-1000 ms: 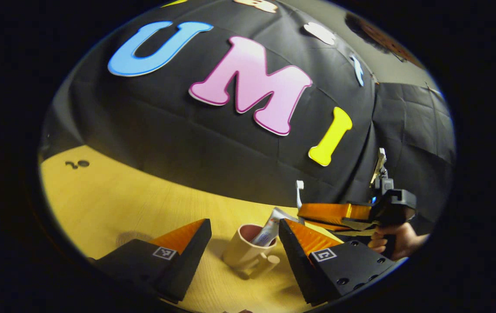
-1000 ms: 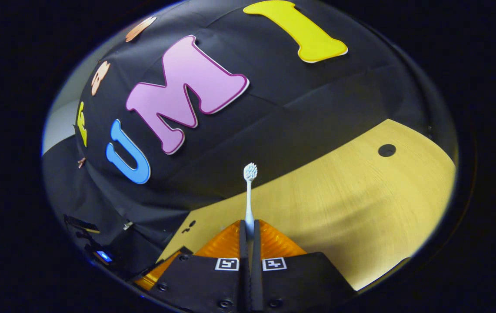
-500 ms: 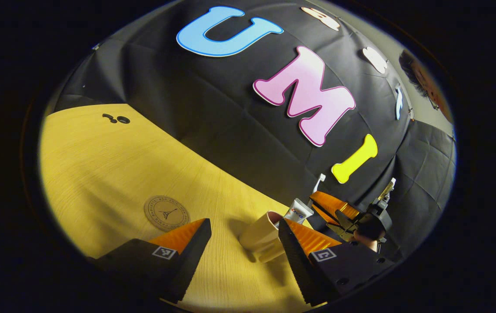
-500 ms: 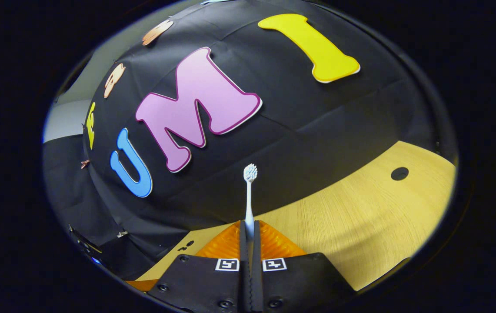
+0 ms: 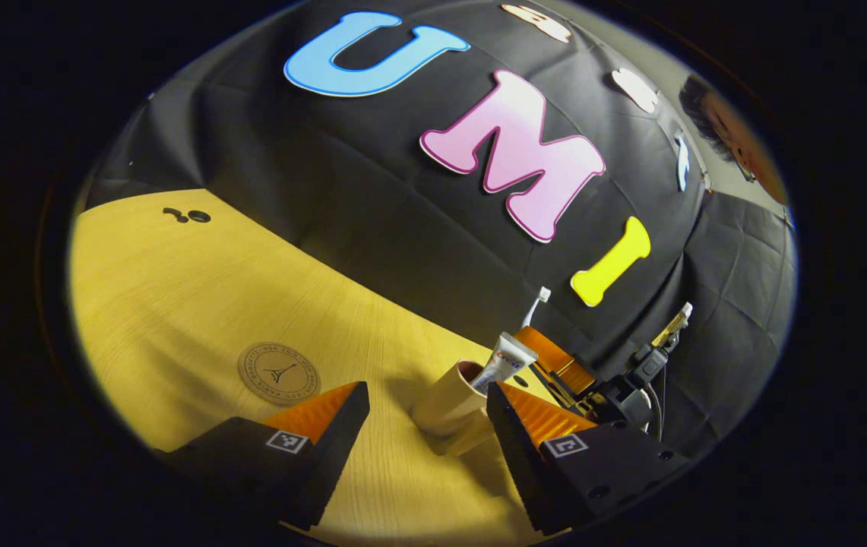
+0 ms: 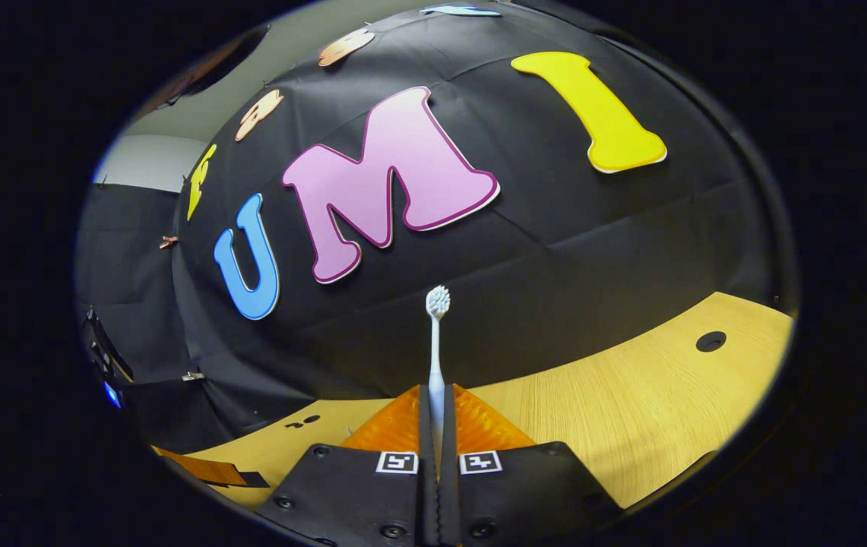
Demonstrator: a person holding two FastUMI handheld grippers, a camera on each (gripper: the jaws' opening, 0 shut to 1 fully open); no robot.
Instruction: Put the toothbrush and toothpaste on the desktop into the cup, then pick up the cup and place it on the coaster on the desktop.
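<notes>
Wooden desktop (image 5: 175,289) with coaster (image 5: 279,373), cup (image 5: 448,399)

The left gripper view sits low over the worktop (image 5: 175,289), close to the cup (image 5: 444,399) at 5 o'clock, facing the booth wall. The right gripper view looks along the upright toothbrush (image 6: 435,342) toward that wall. Both share worktop and wall.

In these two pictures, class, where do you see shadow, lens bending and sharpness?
Left gripper view: the cup casts a dark shadow toward the left on the desktop, whose far edge bows with fisheye bending. Right gripper view: the toothbrush is sharp, and the desktop edge curves here too.
</notes>
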